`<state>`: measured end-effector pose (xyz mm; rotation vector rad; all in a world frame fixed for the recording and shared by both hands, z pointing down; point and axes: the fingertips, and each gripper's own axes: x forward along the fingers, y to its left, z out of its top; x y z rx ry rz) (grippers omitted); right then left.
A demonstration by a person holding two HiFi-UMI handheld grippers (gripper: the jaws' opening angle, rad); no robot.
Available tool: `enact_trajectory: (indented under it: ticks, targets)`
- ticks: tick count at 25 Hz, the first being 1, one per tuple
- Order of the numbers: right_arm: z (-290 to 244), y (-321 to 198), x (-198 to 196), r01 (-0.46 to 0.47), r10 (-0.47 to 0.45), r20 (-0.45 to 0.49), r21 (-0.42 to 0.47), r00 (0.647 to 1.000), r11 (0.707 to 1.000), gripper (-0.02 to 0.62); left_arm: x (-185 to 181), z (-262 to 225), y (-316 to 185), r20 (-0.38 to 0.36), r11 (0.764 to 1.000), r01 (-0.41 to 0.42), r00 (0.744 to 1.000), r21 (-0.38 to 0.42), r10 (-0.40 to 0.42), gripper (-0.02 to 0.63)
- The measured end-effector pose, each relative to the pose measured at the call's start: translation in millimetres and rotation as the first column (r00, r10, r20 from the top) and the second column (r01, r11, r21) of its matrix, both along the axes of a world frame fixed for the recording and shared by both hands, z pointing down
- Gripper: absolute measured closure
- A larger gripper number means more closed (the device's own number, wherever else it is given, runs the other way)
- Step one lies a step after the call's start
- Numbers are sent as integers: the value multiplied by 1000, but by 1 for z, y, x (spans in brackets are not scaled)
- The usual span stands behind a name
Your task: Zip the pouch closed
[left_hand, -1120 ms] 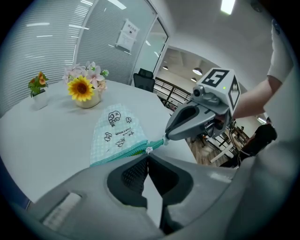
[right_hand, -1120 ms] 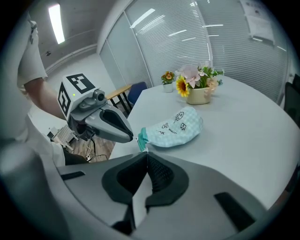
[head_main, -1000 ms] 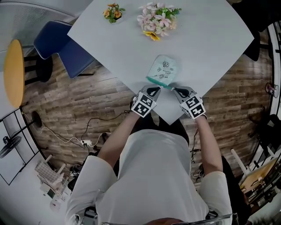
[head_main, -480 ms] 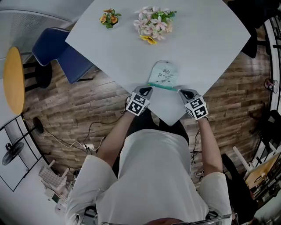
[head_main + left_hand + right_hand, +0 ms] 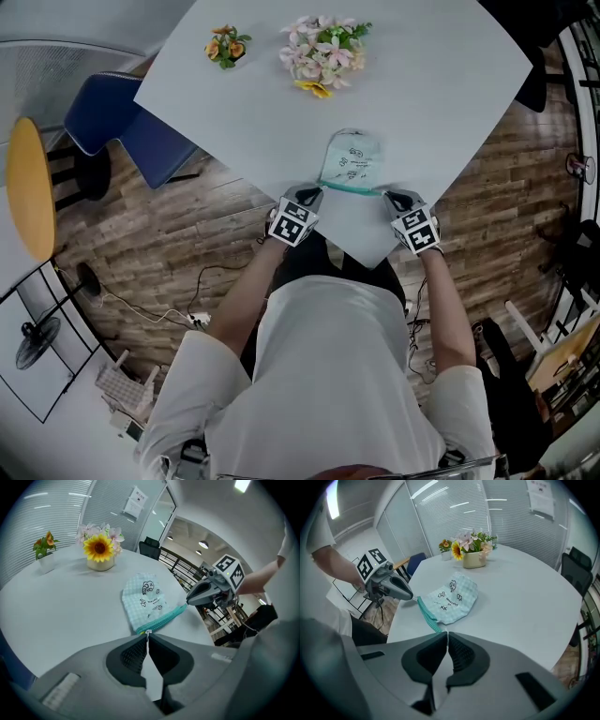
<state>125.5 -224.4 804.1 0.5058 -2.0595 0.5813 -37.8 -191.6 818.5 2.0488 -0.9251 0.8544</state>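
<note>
Pouch (image 5: pixel 349 159): mint-green checked fabric with small cartoon prints, lying flat on the white worktop (image 5: pixel 441 84) near the corner closest to the person. Its teal zip (image 5: pixel 164 618) runs along the edge facing the person and is stretched straight between the two tools.

Left hand-held gripper (image 5: pixel 146 640): jaws closed together, pinching the small metal zipper pull (image 5: pixel 148 632) at the left end of the zip. The tips rest low at the worktop.

Right hand-held gripper (image 5: pixel 446 637): jaws closed together, clamped on the pouch at the right end of the zip, with the teal band leading straight into the tips.

Behind the pouch, well apart, towards the far side of the worktop:
- Flower pot (image 5: pixel 323 54): pale pot holding a sunflower and pink blossoms.
- Small plant (image 5: pixel 225 45): orange blooms, to the left of the flower pot.

Off the worktop, to the person's left:
- Blue chair (image 5: pixel 117 112): beside the worktop edge.
- Yellow round top (image 5: pixel 28 173): further left.
- Floor (image 5: pixel 187 234): wood planks, with a cable (image 5: pixel 187 281) trailing across it.
</note>
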Motion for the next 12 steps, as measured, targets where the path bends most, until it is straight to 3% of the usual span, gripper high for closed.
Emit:
enact_trajectory:
  ticks: [4,12]
  targets:
    - [2,3,-3,-42,41,-19,-3,999,999,541,-5,-6,3,-11,1000,-17,1000,12,17,583]
    - [-37,0,-12,-156,156,7,89,988,984,520,-24,-47,0,-60,996,-38,997,76,42,577]
